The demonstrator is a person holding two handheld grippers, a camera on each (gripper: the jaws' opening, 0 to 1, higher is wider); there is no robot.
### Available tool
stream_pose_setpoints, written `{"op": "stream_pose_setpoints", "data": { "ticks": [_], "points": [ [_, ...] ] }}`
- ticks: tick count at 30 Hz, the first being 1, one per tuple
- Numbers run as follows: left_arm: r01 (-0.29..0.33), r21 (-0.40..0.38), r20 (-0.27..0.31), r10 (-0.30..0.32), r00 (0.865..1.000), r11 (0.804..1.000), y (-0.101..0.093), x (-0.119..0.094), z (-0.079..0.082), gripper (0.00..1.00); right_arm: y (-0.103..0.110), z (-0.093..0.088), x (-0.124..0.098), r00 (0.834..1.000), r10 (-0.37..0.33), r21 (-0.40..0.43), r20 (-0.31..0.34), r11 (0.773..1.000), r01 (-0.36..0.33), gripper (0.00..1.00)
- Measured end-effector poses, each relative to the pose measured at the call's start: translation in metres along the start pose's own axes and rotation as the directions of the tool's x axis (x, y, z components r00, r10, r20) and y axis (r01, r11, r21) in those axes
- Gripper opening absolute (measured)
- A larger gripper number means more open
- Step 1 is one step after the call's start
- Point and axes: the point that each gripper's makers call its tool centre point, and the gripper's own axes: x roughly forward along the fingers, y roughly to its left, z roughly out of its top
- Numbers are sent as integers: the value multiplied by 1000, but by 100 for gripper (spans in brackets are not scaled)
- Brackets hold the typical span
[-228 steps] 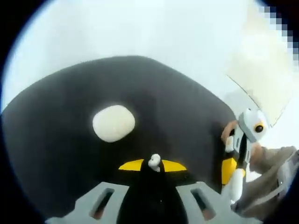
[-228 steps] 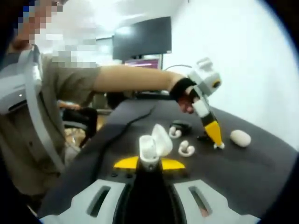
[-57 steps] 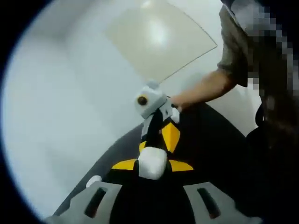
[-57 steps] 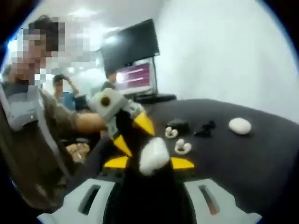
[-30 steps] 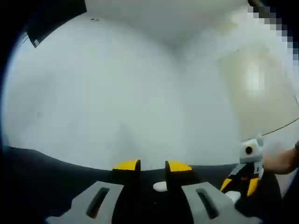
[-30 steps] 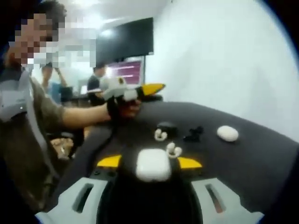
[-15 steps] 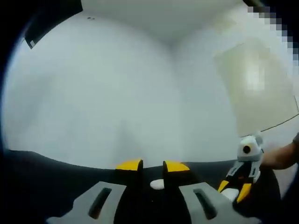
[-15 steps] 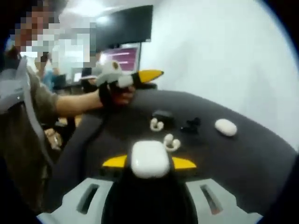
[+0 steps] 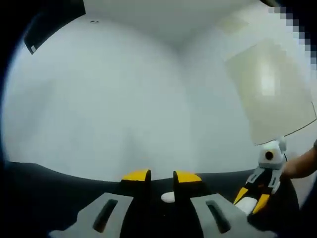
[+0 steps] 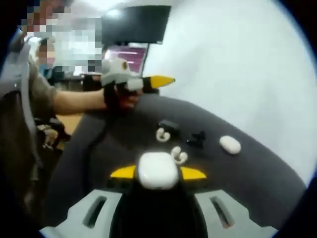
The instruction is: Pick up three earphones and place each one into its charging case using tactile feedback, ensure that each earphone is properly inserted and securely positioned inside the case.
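Charging case [image 10: 158, 170], smooth white pebble between yellow-tipped jaws

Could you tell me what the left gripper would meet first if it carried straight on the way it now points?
Probably the small white case lying on the black table just beyond the left gripper; depth is unclear.

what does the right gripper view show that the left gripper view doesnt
Right gripper view: two loose white earphones, a monitor, the left tool, and a closed white case held in the right tool. Left gripper view: a beige wall panel. Both: the black table, the white wall, the right tool.
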Motion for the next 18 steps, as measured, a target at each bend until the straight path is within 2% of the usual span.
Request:
{"op": "stream_pose_setpoints", "data": {
  "ticks": [3,4,6,8,10,11,12,13,14,15,17,18],
  "points": [
    [-6,-4,-1,6,1000,1000,2,0,0,16,-6,4,-8,999,-44,-5,7,999,44,33],
    [-8,-4,0,8,1000,1000,2,-1,0,16,-15,5,-13,995,-95,7,14,995,95,33],
    [-9,-5,5,9,1000,1000,4,-1,1,16,-27,4,-21,988,-154,41,21,987,153,33],
    [-12,-2,22,12,1000,1000,4,-3,4,16,-49,-5,-32,969,-246,86,0,966,245,33],
    [-8,-8,41,8,999,1000,4,-5,8,16,-78,-21,-45,931,-361,138,-55,921,365,33],
    [-8,-9,43,8,999,1000,4,-5,9,16,-92,-30,-52,908,-410,177,-88,891,419,33],
    [-11,-8,46,11,999,1000,4,-5,10,16,-106,-39,-60,881,-459,219,-117,853,474,33],
    [-14,-6,47,15,999,1000,5,-5,10,16,-121,-53,-71,845,-507,265,-169,802,535,33],
    [-16,-5,47,16,999,1000,6,-5,10,16,-132,-56,-78,817,-550,290,-174,764,576,33],
    [-17,-7,48,17,999,1000,7,-5,10,16,-138,-57,-83,802,-571,299,-177,745,596,33],
    [-18,-7,51,18,999,1000,7,-6,10,16,-152,-66,-97,756,-616,332,-220,681,652,33],
    [-17,-6,53,18,998,1000,7,-6,10,15,-156,-69,-100,744,-626,337,-233,666,666,33]
  ]
}}
